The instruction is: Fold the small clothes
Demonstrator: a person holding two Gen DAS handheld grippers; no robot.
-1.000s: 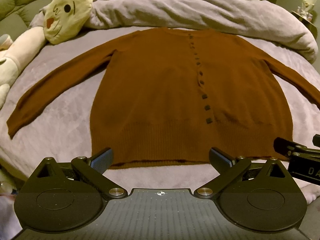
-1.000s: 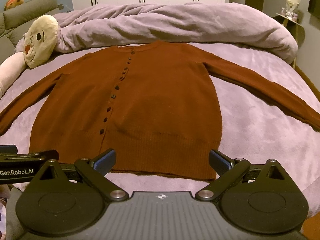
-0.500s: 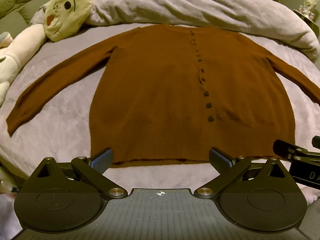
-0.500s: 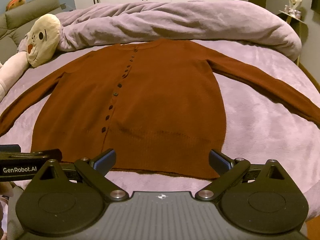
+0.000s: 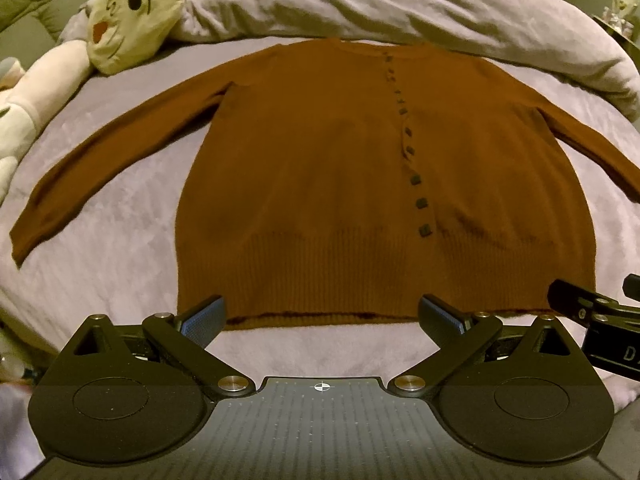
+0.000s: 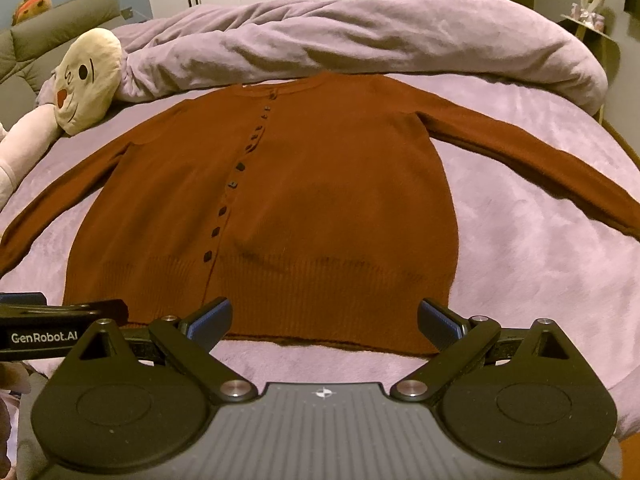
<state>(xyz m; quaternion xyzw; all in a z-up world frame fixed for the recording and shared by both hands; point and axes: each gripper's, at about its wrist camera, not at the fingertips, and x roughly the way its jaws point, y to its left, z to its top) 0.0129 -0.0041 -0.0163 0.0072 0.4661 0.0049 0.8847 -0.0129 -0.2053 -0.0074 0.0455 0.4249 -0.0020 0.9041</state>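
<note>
A rust-brown buttoned cardigan (image 5: 320,168) lies flat and face up on the bed, both sleeves spread out to the sides; it also shows in the right wrist view (image 6: 304,208). My left gripper (image 5: 322,316) is open and empty, hovering just in front of the left half of the ribbed hem. My right gripper (image 6: 324,318) is open and empty, just in front of the right half of the hem. Each gripper's body shows at the edge of the other's view.
The bed has a lilac plush cover (image 5: 112,248). A rolled lilac duvet (image 6: 360,44) lies behind the cardigan. A cream plush toy (image 5: 132,12) lies at the far left. A small shelf (image 6: 588,24) stands at the far right.
Both grippers have moved slightly forward toward the hem, so the cardigan appears a little larger and closer. Both stay open. The cardigan has not moved.
</note>
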